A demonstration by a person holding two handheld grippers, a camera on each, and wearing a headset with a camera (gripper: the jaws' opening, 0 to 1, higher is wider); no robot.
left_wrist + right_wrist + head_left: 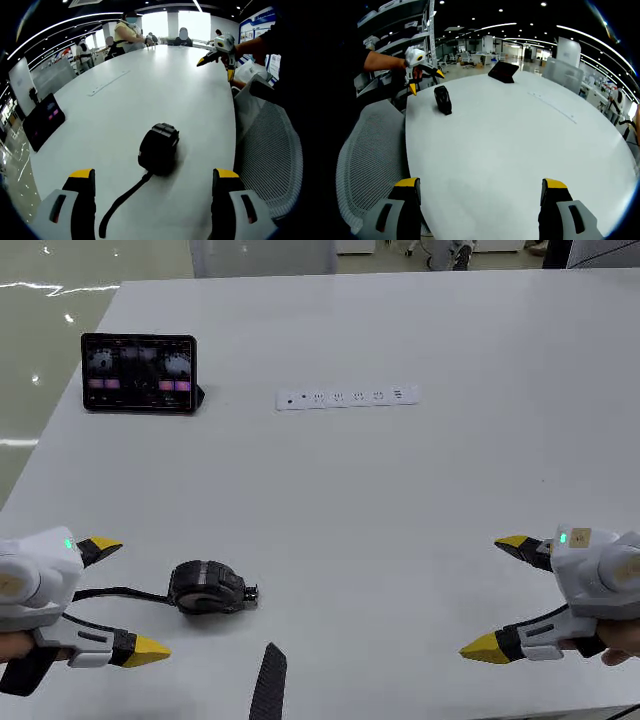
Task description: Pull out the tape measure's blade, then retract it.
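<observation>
A black tape measure [208, 587] lies on the white table [400, 500] near its front left, with a black strap trailing left from it. My left gripper [118, 596] is open just left of it, its yellow-tipped jaws spread either side of the strap. In the left gripper view the tape measure [159, 148] sits a short way ahead between the jaws of my left gripper [156, 175]. My right gripper [505, 595] is open at the front right, far from the tape measure [443, 99]. No blade is pulled out.
A dark tablet [139, 373] stands at the back left. A white power strip [346, 397] lies at the back middle. A mesh chair back [270, 150] is beside the table's front edge. People [127, 32] are at the far end of the room.
</observation>
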